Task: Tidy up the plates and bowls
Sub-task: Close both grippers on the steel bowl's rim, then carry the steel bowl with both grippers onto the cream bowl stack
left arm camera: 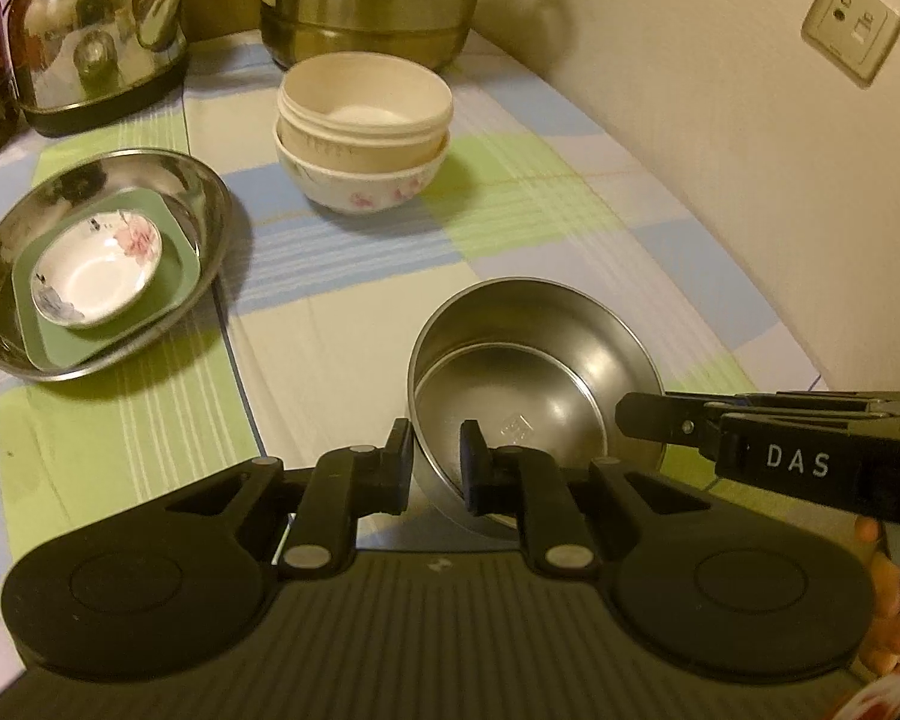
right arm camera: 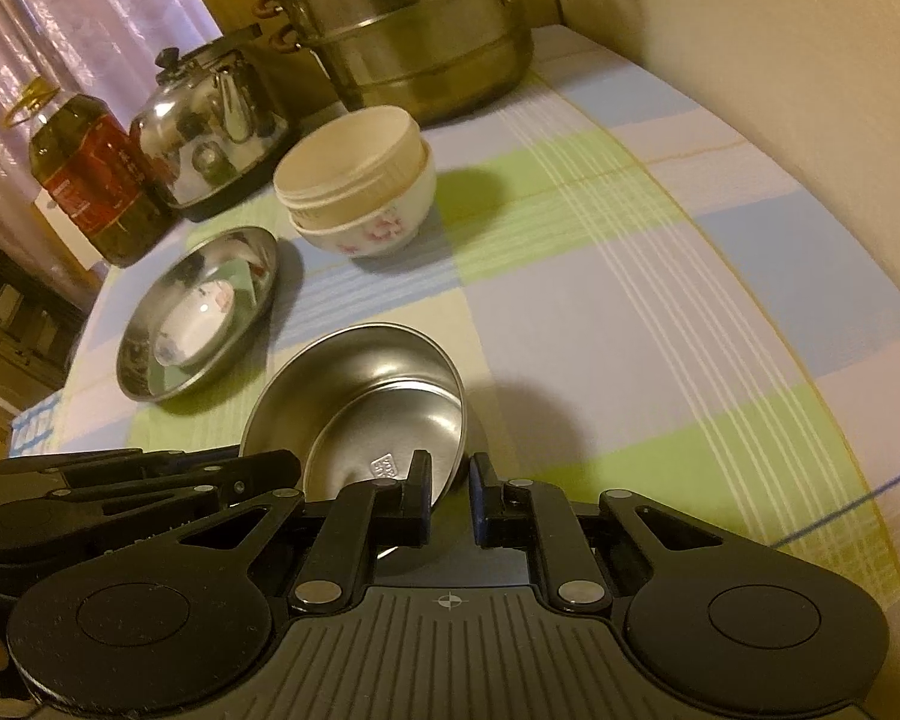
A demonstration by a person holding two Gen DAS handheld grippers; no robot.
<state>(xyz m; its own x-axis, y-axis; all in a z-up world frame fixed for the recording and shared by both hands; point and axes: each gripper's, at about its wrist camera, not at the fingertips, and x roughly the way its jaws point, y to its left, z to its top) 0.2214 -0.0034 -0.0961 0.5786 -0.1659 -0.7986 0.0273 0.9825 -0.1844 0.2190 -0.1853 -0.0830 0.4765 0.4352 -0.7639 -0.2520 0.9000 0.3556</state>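
The desk wears a cloth with blue, green and pale squares. At the back, by the wall, stand a big metal steamer pot, a shiny kettle and a bottle of oil. Nearer are a flowered bowl with other bowls in it, a wide metal plate with small dishes in it, and a metal bowl with a smaller one tilted inside.
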